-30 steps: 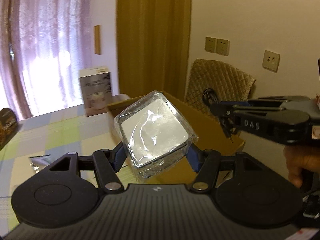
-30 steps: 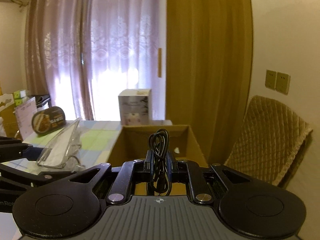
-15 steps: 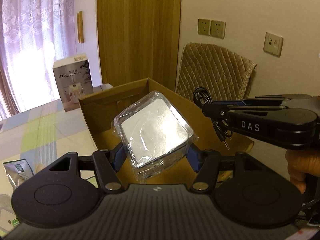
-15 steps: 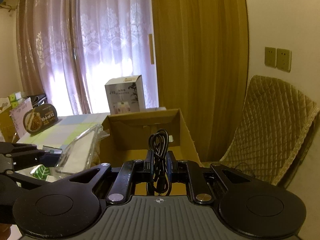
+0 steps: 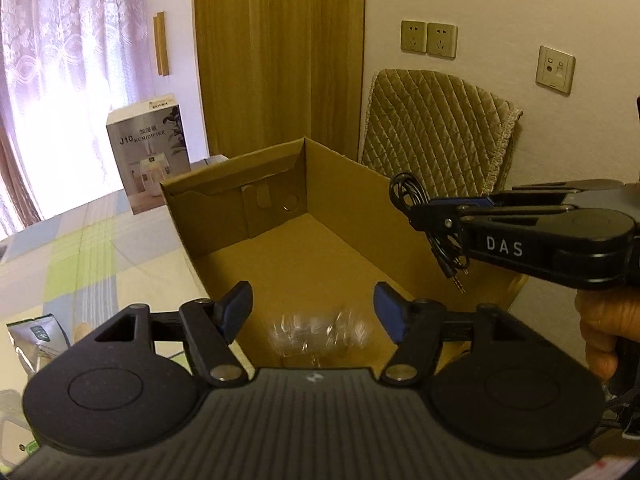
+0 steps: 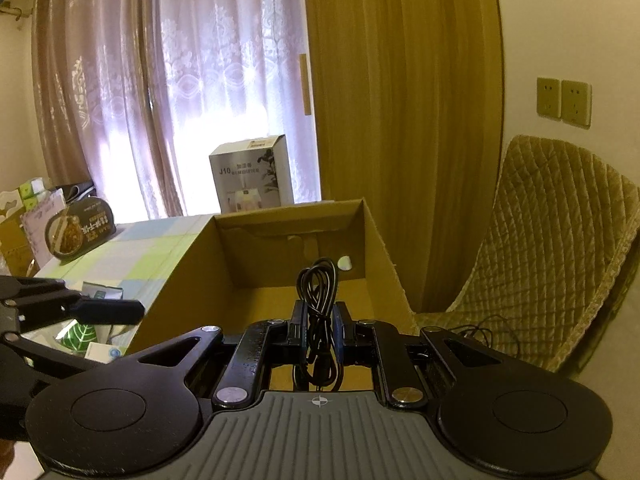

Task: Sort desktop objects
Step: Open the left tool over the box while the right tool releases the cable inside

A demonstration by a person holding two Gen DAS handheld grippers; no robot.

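Observation:
My left gripper point(image 5: 314, 314) stands open over the open cardboard box point(image 5: 224, 196), blue pads spread wide. Just below the fingers, a clear-wrapped square pack point(image 5: 316, 332) shows only as a blur of shiny film inside the box. My right gripper point(image 5: 416, 212) reaches in from the right above the box's right wall, shut on a coiled black cable point(image 5: 406, 190) whose plug hangs down. In the right wrist view the same cable point(image 6: 318, 284) stands pinched between the shut right gripper point(image 6: 320, 322), over the box point(image 6: 380, 248). The left gripper's finger point(image 6: 112, 308) shows at left.
A white humidifier carton point(image 5: 148, 152) stands behind the box on the checked tablecloth point(image 5: 92, 248). A quilted chair point(image 5: 436, 132) is to the right. Packets point(image 5: 36, 332) lie left of the box, and a noodle bowl point(image 6: 80, 228) sits far left. A hand point(image 5: 608, 320) holds the right gripper.
The left gripper moved over the box and opened, letting go of the wrapped pack, which has dropped below the fingers. The right gripper still holds the cable and came closer to the box.

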